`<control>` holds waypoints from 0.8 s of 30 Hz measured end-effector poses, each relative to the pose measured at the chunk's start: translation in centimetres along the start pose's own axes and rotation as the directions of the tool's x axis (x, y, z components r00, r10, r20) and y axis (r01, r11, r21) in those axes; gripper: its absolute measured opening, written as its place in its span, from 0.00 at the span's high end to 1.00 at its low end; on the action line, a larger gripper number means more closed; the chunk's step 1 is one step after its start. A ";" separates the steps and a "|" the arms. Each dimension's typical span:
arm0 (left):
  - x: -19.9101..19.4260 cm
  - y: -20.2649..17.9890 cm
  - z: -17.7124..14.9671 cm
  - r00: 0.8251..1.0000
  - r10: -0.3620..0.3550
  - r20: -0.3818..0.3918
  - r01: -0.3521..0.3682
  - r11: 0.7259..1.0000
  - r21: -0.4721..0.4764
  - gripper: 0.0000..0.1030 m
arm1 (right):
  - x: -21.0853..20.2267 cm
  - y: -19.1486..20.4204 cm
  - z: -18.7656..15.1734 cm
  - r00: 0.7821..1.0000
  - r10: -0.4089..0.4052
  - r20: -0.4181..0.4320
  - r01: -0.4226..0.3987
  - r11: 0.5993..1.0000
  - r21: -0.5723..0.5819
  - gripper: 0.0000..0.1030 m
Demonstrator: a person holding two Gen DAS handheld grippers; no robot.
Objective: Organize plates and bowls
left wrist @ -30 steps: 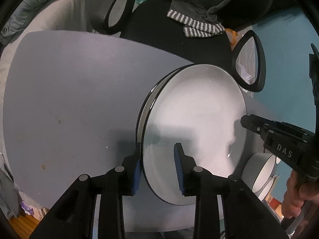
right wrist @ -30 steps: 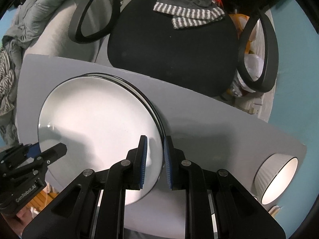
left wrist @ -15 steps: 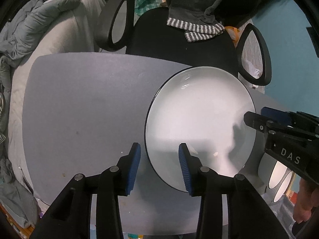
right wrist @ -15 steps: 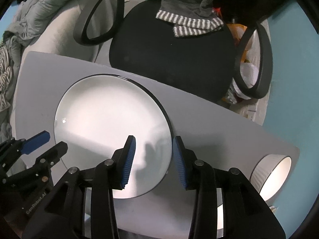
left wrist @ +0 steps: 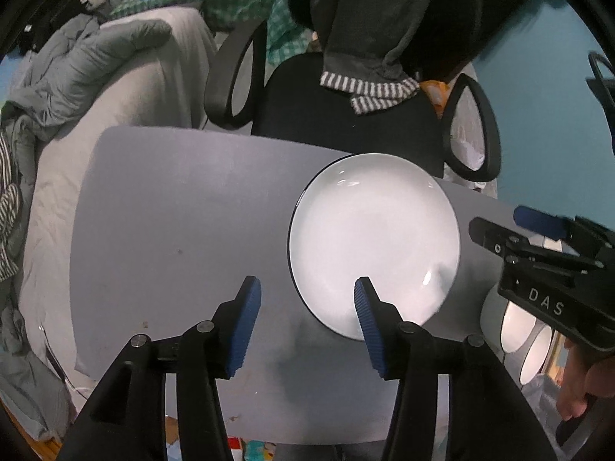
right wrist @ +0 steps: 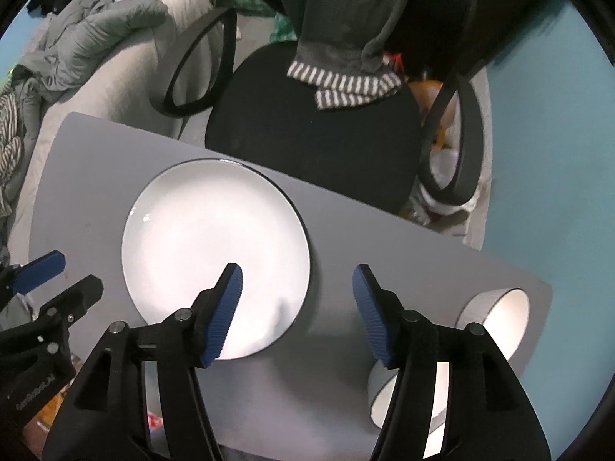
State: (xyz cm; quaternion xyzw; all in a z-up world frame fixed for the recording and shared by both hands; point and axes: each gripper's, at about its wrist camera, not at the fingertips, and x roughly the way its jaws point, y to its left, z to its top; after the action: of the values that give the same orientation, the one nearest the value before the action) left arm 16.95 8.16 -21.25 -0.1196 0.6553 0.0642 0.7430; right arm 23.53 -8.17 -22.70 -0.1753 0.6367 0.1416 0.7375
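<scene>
A stack of white plates with black rims (left wrist: pixel 374 238) lies flat on the grey table (left wrist: pixel 173 223); it also shows in the right wrist view (right wrist: pixel 215 249). My left gripper (left wrist: pixel 307 307) is open and empty, above the plates' near left edge. My right gripper (right wrist: pixel 296 299) is open and empty, above the plates' near right edge. Two white bowls (right wrist: pixel 496 319) lie on their sides at the table's right end; they also show in the left wrist view (left wrist: pixel 515 326).
A black office chair (left wrist: pixel 346 115) with a grey striped garment (left wrist: pixel 369 88) stands behind the table. A bed with grey bedding (left wrist: pixel 96 77) is at the left. A teal wall (right wrist: pixel 538 153) is at the right.
Both grippers let go of the top plate, opened wide and drew back and up. The plate now lies flat on the stack.
</scene>
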 end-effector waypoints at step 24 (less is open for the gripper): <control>-8.0 -1.3 -7.2 0.988 -0.070 0.137 0.056 0.993 0.107 0.45 | -10.0 0.6 -7.3 0.977 -0.087 0.193 0.080 0.996 0.047 0.38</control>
State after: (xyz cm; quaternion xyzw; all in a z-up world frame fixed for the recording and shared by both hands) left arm 9.30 5.55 -14.03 -0.0971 0.5996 0.0153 0.7942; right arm 15.28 -10.68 -13.83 -0.1727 0.5561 0.1145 0.8049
